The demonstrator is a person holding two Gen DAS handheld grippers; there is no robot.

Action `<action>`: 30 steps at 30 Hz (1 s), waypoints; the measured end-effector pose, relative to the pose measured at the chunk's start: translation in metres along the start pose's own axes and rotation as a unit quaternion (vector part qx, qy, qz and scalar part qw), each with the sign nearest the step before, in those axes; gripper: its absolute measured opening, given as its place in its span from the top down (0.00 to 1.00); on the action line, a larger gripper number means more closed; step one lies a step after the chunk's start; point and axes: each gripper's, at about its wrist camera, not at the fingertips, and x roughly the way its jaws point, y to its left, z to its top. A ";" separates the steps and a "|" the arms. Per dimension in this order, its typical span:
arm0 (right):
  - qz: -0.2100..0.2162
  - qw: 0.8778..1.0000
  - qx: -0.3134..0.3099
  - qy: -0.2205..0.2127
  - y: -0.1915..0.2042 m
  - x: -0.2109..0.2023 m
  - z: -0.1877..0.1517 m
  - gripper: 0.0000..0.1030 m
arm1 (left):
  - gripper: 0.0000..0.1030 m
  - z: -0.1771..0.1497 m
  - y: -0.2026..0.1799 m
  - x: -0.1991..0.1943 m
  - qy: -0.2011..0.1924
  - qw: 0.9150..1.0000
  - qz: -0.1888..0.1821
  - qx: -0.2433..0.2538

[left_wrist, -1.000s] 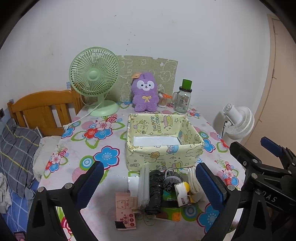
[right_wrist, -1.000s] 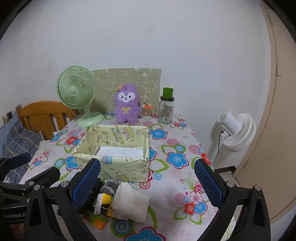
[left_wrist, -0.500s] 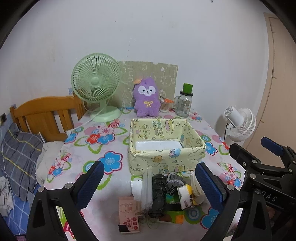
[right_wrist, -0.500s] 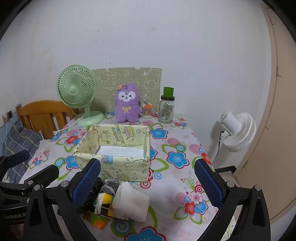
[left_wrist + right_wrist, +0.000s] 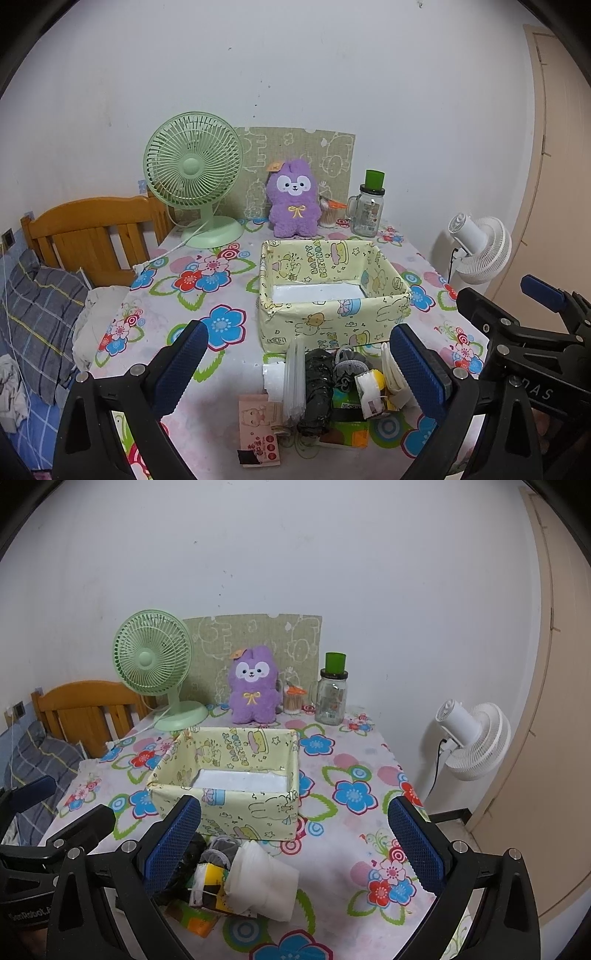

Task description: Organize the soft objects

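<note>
A pale yellow cartoon-print box (image 5: 332, 321) (image 5: 236, 805) stands open in the middle of the flowered table, white inside. In front of it lies a heap of soft things: a black bundle (image 5: 316, 387), a grey pouch (image 5: 349, 365), a stack of white cloths (image 5: 266, 878), a clear plastic pack (image 5: 293, 380) and a yellow-white packet (image 5: 208, 884). My left gripper (image 5: 299, 373) hangs open above the heap. My right gripper (image 5: 295, 845) is open too, over the heap's right side. A purple plush (image 5: 293, 203) sits at the table's back.
A green desk fan (image 5: 194, 177) and a glass jar with green lid (image 5: 365, 210) stand at the back. A pink booklet (image 5: 258, 424) lies by the front edge. A wooden bed frame (image 5: 85, 232) is left; a white floor fan (image 5: 469, 734) is right.
Both cameras have risen and tilted a little, so the table and box sit lower in view. Nothing on the table moved; both grippers stay open.
</note>
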 end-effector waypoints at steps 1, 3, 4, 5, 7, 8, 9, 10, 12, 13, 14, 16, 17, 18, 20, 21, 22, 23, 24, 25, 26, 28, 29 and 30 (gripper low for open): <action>0.000 1.000 0.000 0.001 0.000 0.000 0.000 0.01 | 0.03 0.000 0.000 0.000 0.000 1.000 0.000 0.000; 0.000 1.000 0.001 0.003 0.001 0.000 0.000 0.01 | 0.03 0.000 0.000 0.000 -0.001 1.000 0.000 0.000; 0.001 1.000 0.002 0.003 0.000 0.000 0.000 0.01 | 0.03 0.000 0.000 0.000 0.000 1.000 -0.001 0.000; 0.001 1.000 0.002 0.003 0.000 0.001 0.000 0.01 | 0.03 0.000 0.000 0.000 0.000 1.000 0.000 -0.001; -0.001 1.000 0.001 0.003 0.001 0.000 -0.001 0.01 | 0.03 -0.001 0.001 0.001 0.001 1.000 -0.001 -0.001; -0.001 1.000 0.000 0.003 0.001 0.000 -0.001 0.01 | 0.03 -0.001 0.000 0.001 0.002 1.000 -0.001 -0.001; -0.001 1.000 -0.001 0.003 0.001 0.000 -0.001 0.01 | 0.03 0.000 0.001 0.001 0.002 1.000 0.000 -0.002; -0.002 1.000 -0.002 0.003 0.002 0.000 -0.001 0.01 | 0.03 -0.001 0.001 0.002 0.002 1.000 0.000 -0.002; -0.001 1.000 -0.003 0.003 0.002 0.000 -0.001 0.01 | 0.03 -0.002 0.002 0.002 0.002 1.000 0.004 -0.002; 0.001 1.000 -0.003 0.002 0.002 0.000 -0.001 0.01 | 0.03 -0.002 0.003 0.003 0.003 1.000 0.007 -0.001; 0.002 1.000 -0.003 0.002 0.003 0.000 -0.001 0.01 | 0.03 -0.003 0.004 0.003 0.003 1.000 0.008 -0.001; 0.005 1.000 -0.004 0.001 0.003 0.000 0.000 0.01 | 0.03 -0.004 0.006 0.005 0.005 1.000 0.009 -0.002; 0.005 1.000 -0.004 0.001 0.003 0.000 0.000 0.01 | 0.03 -0.004 0.007 0.005 0.005 1.000 0.009 -0.003; 0.006 1.000 -0.004 0.002 0.004 0.000 0.000 0.01 | 0.03 -0.005 0.007 0.005 0.005 1.000 0.009 -0.004; 0.009 1.000 -0.005 0.003 0.004 0.000 0.000 0.01 | 0.03 -0.006 0.008 0.006 0.005 1.000 0.010 -0.004; 0.009 1.000 -0.006 0.003 0.005 0.000 0.001 0.01 | 0.03 -0.007 0.009 0.006 0.005 1.000 0.010 -0.004; 0.010 1.000 -0.007 0.003 0.006 0.001 0.001 0.01 | 0.03 -0.007 0.009 0.006 0.005 1.000 0.010 -0.004; 0.011 1.000 -0.007 0.003 0.007 0.002 0.002 0.01 | 0.03 -0.008 0.009 0.006 0.004 1.000 0.011 -0.005; 0.012 1.000 -0.007 0.003 0.007 0.002 0.002 0.01 | 0.03 -0.008 0.010 0.007 0.004 1.000 0.012 -0.005; 0.013 1.000 -0.008 0.003 0.008 0.003 0.002 0.01 | 0.03 -0.009 0.010 0.008 0.004 1.000 0.014 -0.005; 0.014 1.000 -0.007 0.003 0.008 0.004 0.002 0.01 | 0.03 -0.009 0.011 0.008 0.004 1.000 0.015 -0.005; 0.017 1.000 -0.004 0.004 0.008 0.005 0.002 0.01 | 0.03 -0.010 0.011 0.010 0.003 1.000 0.017 -0.003; 0.019 1.000 -0.002 0.004 0.008 0.006 0.002 0.01 | 0.03 -0.011 0.011 0.011 0.004 1.000 0.017 -0.002; 0.020 1.000 -0.001 0.006 0.008 0.007 0.003 0.01 | 0.03 -0.012 0.011 0.013 0.005 1.000 0.017 -0.001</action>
